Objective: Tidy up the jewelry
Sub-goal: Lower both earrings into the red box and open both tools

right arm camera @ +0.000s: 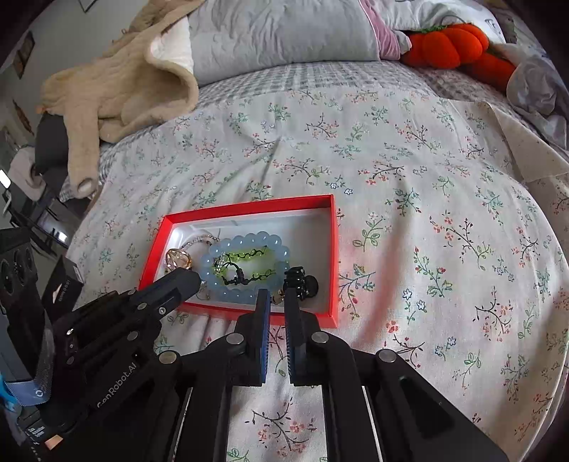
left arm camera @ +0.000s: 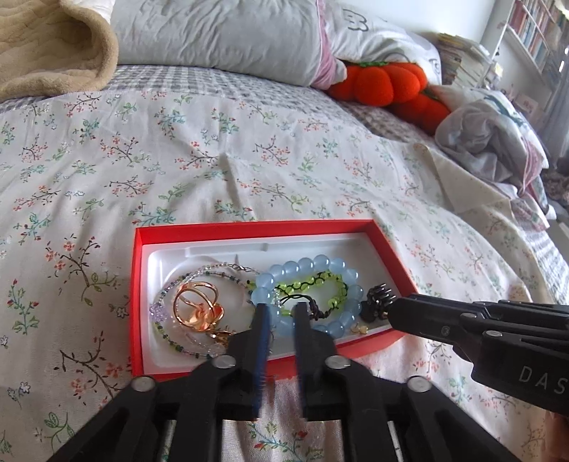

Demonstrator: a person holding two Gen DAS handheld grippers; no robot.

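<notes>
A red box (left arm camera: 137, 302) with a white liner is sitting on the floral bedspread (left arm camera: 213, 160), and all the jewelry is lying inside it. At the left end a thin beaded necklace (left arm camera: 170, 341) is curling around a gold ring piece (left arm camera: 197, 307). Just to the right, a pale blue bead bracelet (left arm camera: 341, 280) is lying in a loop, with a green beaded cord bracelet (left arm camera: 320, 284) resting inside that loop. Further right, a small black hair claw (left arm camera: 378, 298) is sitting near the box's right end, with a tiny gold item beside it, too small to identify. The left gripper (left arm camera: 281, 309) is hovering over the near edge of the blue bracelet with its jaws standing slightly apart and nothing pressed between the pads. The right gripper (right arm camera: 274, 296) is reaching in from the right, its tip close to the hair claw; its fingers are drawn nearly together and gripping nothing visible. Behind the box, a beige blanket (left arm camera: 53, 46), a grey pillow (left arm camera: 220, 32) and an orange pumpkin plush (left arm camera: 387, 80) are lying along the head of the bed.
</notes>
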